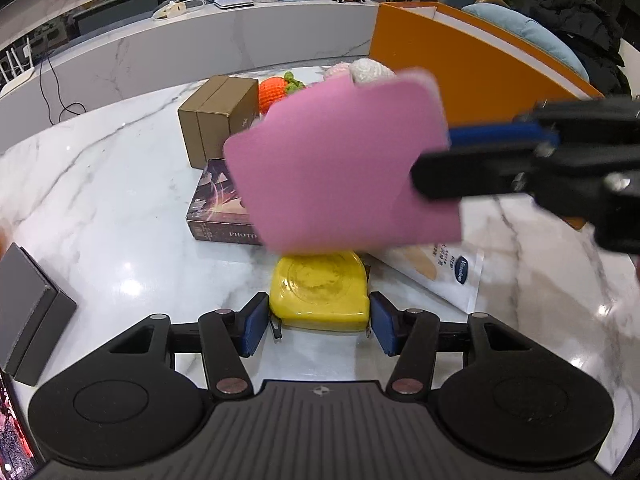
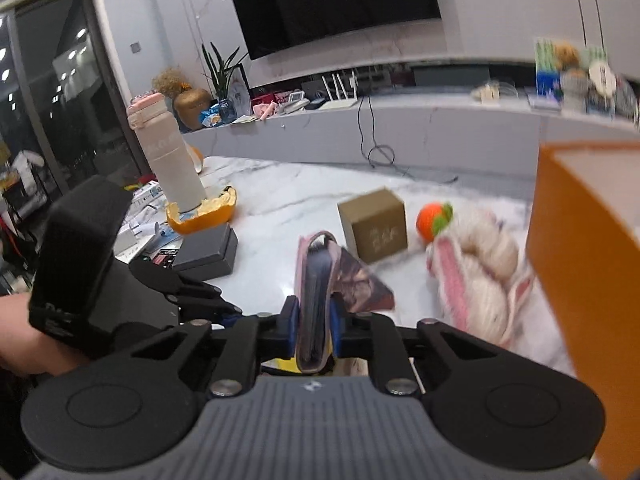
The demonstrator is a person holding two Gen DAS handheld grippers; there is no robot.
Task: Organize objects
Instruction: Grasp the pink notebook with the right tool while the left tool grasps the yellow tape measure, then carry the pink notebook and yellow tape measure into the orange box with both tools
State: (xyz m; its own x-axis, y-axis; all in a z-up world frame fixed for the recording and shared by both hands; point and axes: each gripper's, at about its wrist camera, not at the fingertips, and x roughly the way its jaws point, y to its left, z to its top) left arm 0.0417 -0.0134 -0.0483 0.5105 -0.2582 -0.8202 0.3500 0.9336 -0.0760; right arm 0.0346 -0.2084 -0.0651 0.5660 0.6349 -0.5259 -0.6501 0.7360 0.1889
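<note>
My left gripper (image 1: pixel 319 326) points down at the marble table (image 1: pixel 120 200), its blue pads (image 1: pixel 254 328) pressed against both sides of a yellow tape measure (image 1: pixel 320 288) that rests there. My right gripper (image 1: pixel 448 156) comes in from the right and is shut on a pink notebook (image 1: pixel 344 160), which hangs in the air above the tape measure. In the right wrist view the notebook (image 2: pixel 314 280) is edge-on, clamped between the pads of the right gripper (image 2: pixel 314 326). Dark pages show inside its pink cover.
Behind the notebook lie a dark photo book (image 1: pixel 218 216), a brown carton (image 1: pixel 218 116), an orange knitted fruit (image 1: pixel 272 94) and a pink-white knitted toy (image 2: pixel 476 272). A tall orange box (image 1: pixel 460 64) stands right. A grey box (image 1: pixel 28 312), white packet (image 1: pixel 448 272) and bottle (image 2: pixel 172 160) are nearby.
</note>
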